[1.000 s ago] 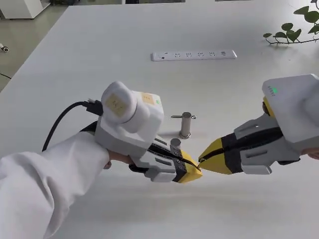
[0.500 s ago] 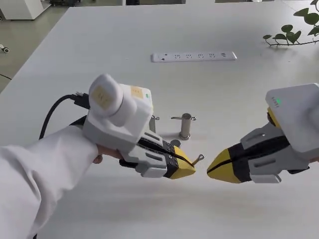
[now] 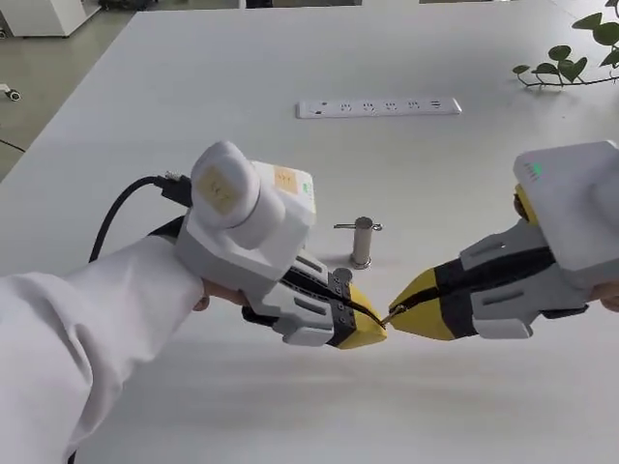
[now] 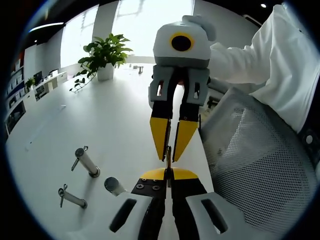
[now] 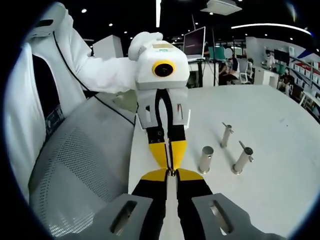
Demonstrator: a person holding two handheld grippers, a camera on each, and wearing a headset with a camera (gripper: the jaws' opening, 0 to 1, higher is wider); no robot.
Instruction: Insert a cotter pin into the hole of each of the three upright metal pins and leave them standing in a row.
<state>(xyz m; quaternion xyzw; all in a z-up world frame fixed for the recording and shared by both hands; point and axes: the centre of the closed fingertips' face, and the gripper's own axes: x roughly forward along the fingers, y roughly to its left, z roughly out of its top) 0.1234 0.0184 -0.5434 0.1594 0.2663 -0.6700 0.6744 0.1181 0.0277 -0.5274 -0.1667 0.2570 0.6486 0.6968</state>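
Observation:
The left gripper (image 3: 372, 333) is shut on a thin cotter pin (image 3: 392, 314) just above the white table. The right gripper (image 3: 397, 317) meets it tip to tip, its jaws closed around the pin's looped end (image 4: 168, 154). Behind the tips stand the upright metal pins. One metal pin (image 3: 362, 242) carries a cotter pin through its top. A bare metal pin (image 3: 340, 276) peeks out beside the left gripper. The left gripper view shows the bare pin (image 4: 114, 186) and two fitted pins (image 4: 86, 161) (image 4: 70, 196) in a loose row.
A white power strip (image 3: 379, 107) lies across the far middle of the table (image 3: 193, 116). Plant leaves (image 3: 571, 63) reach in at the far right. A black cable (image 3: 121, 227) trails from the left gripper. A mesh chair (image 4: 250, 150) stands by the table edge.
Half a second ago the grippers were apart, the left one holding the cotter pin with its loop sticking out. The right gripper has moved back in and closed on that loop.

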